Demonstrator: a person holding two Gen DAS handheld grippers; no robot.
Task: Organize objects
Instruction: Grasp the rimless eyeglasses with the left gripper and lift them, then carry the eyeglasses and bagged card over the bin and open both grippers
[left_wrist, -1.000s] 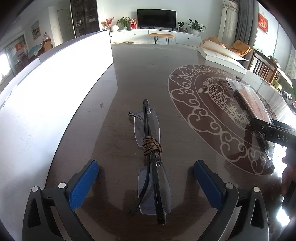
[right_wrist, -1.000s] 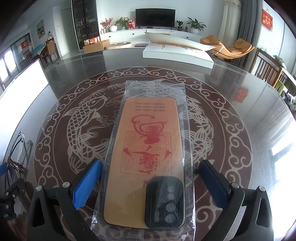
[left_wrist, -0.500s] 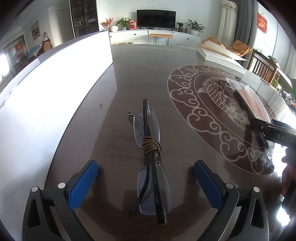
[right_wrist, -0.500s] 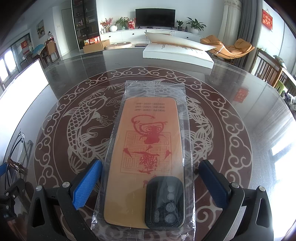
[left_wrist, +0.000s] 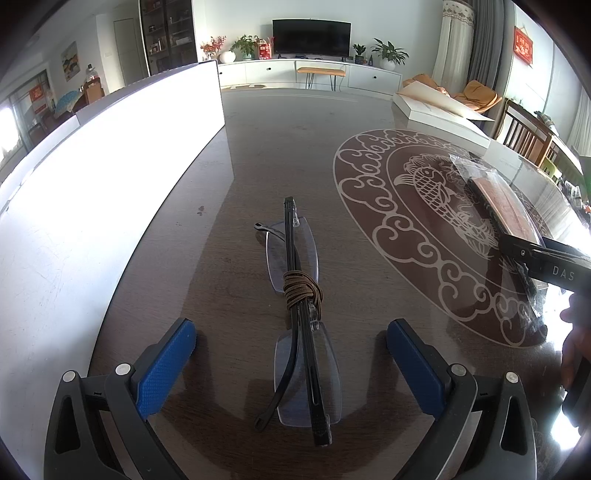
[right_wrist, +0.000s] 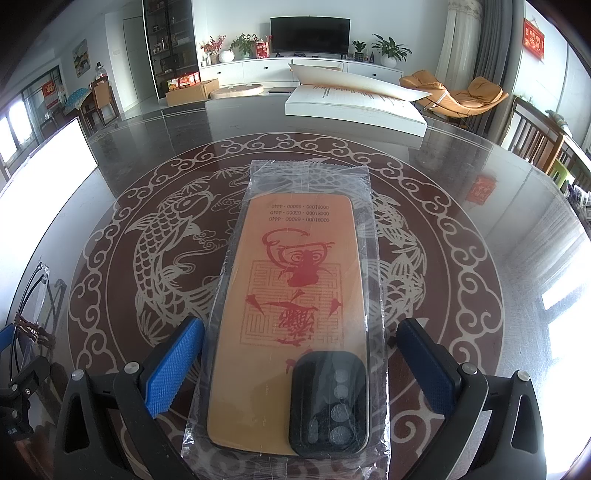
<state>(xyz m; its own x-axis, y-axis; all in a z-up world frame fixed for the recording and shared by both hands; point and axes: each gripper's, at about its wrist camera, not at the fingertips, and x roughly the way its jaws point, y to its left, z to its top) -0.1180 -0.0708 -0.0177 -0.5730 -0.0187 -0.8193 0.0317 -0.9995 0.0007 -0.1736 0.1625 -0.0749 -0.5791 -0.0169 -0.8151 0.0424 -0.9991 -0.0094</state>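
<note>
A: Status, left gripper (left_wrist: 291, 354)?
B: Fingers spread wide, holding nothing; folded glasses (left_wrist: 299, 314) lie between them on the surface (left_wrist: 251, 155).
A: Right gripper (right_wrist: 301, 354)?
B: Likewise wide, empty, straddling the bagged phone case (right_wrist: 295, 314). Centre both, then close squarely.

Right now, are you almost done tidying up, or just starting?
Just starting, it seems. Nothing looks put away yet. The left gripper is open around the folded glasses, the right gripper open around the bagged phone case. Both lie on the table; gripping and moving them remains.
</note>
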